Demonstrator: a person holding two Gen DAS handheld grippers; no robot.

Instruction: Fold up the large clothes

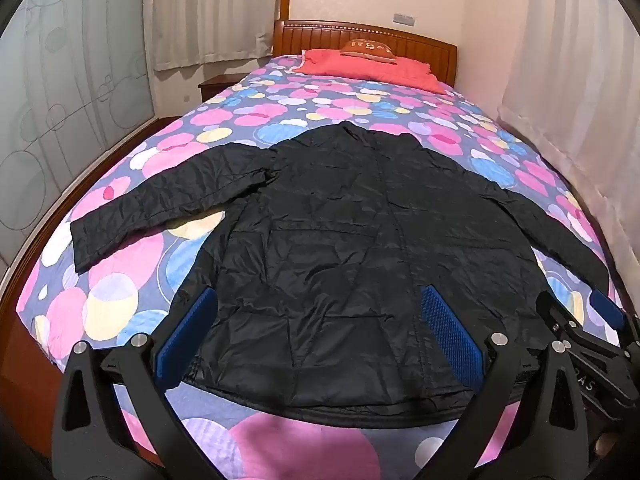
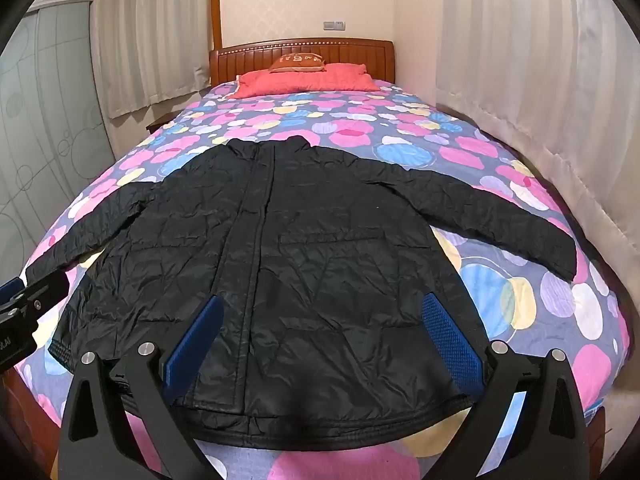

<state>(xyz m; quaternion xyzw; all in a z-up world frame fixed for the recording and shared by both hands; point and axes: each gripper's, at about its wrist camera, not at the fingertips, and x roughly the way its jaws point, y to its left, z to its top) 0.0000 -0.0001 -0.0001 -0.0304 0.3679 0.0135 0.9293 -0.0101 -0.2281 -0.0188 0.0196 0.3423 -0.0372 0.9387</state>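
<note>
A black padded jacket [image 1: 344, 248] [image 2: 304, 256] lies flat and face up on the bed, collar toward the headboard, both sleeves spread out to the sides. My left gripper [image 1: 320, 304] hovers open above the jacket's lower part near the hem, nothing between its blue pads [image 1: 448, 328]. My right gripper [image 2: 322, 312] hangs open over the same lower area, a little to the right of the zip line. Each gripper shows at the edge of the other's view: the right gripper [image 1: 588, 320] at the lower right, the left gripper [image 2: 24, 304] at the far left.
The bed carries a quilt [image 1: 132, 280] [image 2: 520, 280] printed with pink, blue and yellow circles. A red pillow [image 1: 360, 65] [image 2: 308, 76] and a small cushion lie by the wooden headboard [image 2: 300, 50]. Curtains hang left and right; a nightstand [image 1: 218, 84] stands at the bed's left.
</note>
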